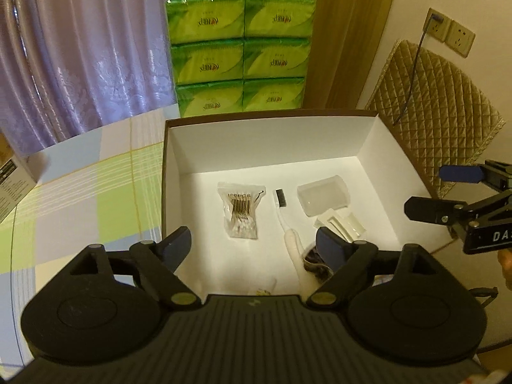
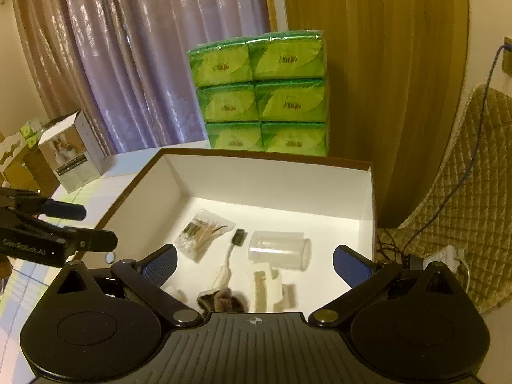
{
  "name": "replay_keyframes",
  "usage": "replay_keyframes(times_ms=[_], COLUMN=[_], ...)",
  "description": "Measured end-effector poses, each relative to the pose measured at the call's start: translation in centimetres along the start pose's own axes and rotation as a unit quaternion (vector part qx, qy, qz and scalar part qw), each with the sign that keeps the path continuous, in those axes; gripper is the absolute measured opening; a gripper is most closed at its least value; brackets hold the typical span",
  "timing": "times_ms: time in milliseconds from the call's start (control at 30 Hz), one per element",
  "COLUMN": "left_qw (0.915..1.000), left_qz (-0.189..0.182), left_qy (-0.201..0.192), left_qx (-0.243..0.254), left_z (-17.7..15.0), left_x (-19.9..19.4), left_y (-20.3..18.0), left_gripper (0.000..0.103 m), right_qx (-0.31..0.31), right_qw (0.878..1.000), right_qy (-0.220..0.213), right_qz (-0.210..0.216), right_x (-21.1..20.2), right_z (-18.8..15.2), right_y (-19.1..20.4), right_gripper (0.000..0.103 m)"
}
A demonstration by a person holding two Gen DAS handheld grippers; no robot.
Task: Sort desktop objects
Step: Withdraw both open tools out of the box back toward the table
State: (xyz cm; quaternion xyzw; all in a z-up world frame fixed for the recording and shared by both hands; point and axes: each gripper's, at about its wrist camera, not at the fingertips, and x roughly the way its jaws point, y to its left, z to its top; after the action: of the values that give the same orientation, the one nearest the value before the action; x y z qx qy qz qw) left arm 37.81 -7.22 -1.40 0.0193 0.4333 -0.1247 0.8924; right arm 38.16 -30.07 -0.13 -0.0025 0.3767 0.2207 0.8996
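White cardboard forms the inside of the open box (image 1: 179,166) on the bench (image 1: 80,192), which has a checked cloth in green, grey and white. All the small things lie on the floor of this box.

From left to right in the left wrist view: the bag of cotton swabs (image 1: 241,214) lies flat with its long axis running from near to far. Next to it, apart, is the small brush (image 1: 283,214); its dark bristle head points to the far wall and its white handle comes toward the camera. To the right is the clear plastic container (image 1: 321,198), lying on its side, and just in front of it a small clear packet (image 1: 342,224). A dark object (image 1: 315,264) is partly hidden behind the right finger of the left hand-held gripper (image 1: 254,243); I cannot tell what it is.

The left hand-held gripper hovers over the near part of the box, its fingers spread wide and holding nothing. The right hand-held gripper (image 1: 443,192) enters from the right edge, also spread apart and empty.

The right wrist view shows the swab bag and the brush turned diagonally, because this camera looks from another angle. It also shows a grey carton (image 2: 72,150) at the far left of the bench and a white power strip (image 2: 448,256) low at the right. Both views show the stack of green tissue packs (image 1: 240,54) behind the box.
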Motion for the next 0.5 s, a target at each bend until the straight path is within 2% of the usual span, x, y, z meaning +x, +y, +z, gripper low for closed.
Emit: replay_keyframes(times_ms=[200,333,500], left_qw=[0.9999,0.9995,0.9991], left_qz=[0.003,-0.01,-0.001], left_qy=[-0.015,-0.026,-0.041], left_qx=[-0.008,-0.016,-0.012], left_z=[-1.4,-2.3,-4.1], left_x=[-2.9,-4.9,-7.4], left_y=[-0.6,-0.8,-1.1], left_gripper=[0.086,0.089,0.089], right_qx=[0.01,0.023,0.015], right_qw=[1.0,1.0,0.999], right_qy=[-0.014,-0.018,-0.03], right_qz=[-0.005,-0.004,-0.011], right_x=[-2.5,-4.0,-6.0], right_z=[-0.7,-1.5,-2.7], right_y=[1.2,1.8,3.1], right_gripper=[0.101,0.101,0.101])
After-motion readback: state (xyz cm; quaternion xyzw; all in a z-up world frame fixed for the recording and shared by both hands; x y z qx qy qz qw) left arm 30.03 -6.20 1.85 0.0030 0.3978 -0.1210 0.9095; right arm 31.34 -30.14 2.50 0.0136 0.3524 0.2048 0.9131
